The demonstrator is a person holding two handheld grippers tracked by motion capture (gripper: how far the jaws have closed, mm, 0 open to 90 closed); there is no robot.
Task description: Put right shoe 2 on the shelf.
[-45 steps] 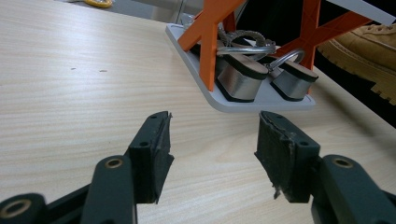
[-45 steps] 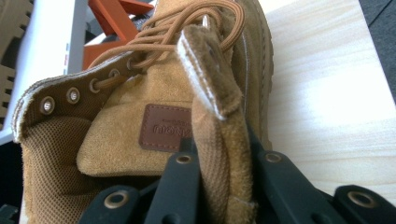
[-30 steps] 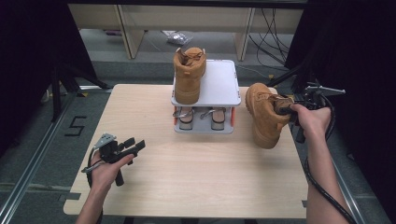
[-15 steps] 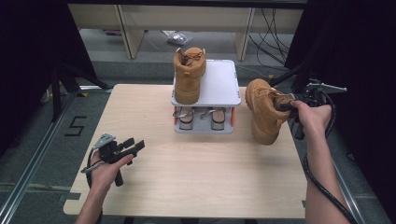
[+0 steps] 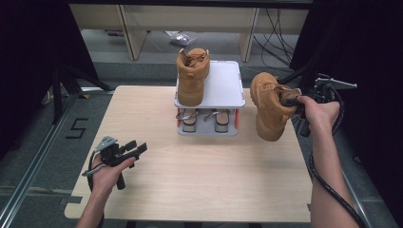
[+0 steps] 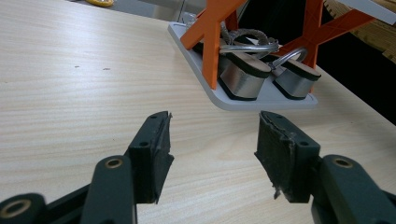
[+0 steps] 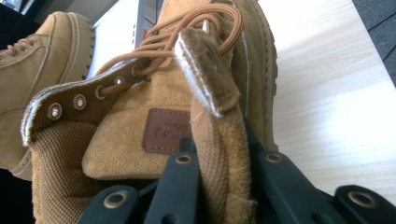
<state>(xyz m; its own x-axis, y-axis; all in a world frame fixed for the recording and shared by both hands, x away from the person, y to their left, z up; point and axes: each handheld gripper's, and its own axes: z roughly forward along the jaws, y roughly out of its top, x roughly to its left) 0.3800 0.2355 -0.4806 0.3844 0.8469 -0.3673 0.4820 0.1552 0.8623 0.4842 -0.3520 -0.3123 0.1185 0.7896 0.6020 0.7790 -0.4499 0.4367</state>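
Observation:
A tan suede boot [image 5: 192, 76] stands upright on the left half of the white top shelf of a small rack [image 5: 223, 83]. Its mate [image 5: 268, 107] hangs toe-down in the air just right of the rack, above the table. My right gripper [image 5: 297, 102] is shut on that boot's collar; in the right gripper view the jaws [image 7: 222, 158] pinch the suede edge of the boot [image 7: 140, 116] beside the laces. My left gripper [image 5: 138, 148] rests low over the table's front left, open with nothing in it [image 6: 212, 140], pointing at the rack.
The rack's lower shelf [image 6: 252, 103], between orange cross supports, holds a pair of silver sandals [image 6: 245, 77]. The right half of the top shelf is bare. The light wooden table [image 5: 204, 180] ends close to my right hand. Cables and shelving lie beyond the far edge.
The right hand has raised the held boot slightly and brought it a little nearer the rack. The left hand and the boot on the rack have not moved.

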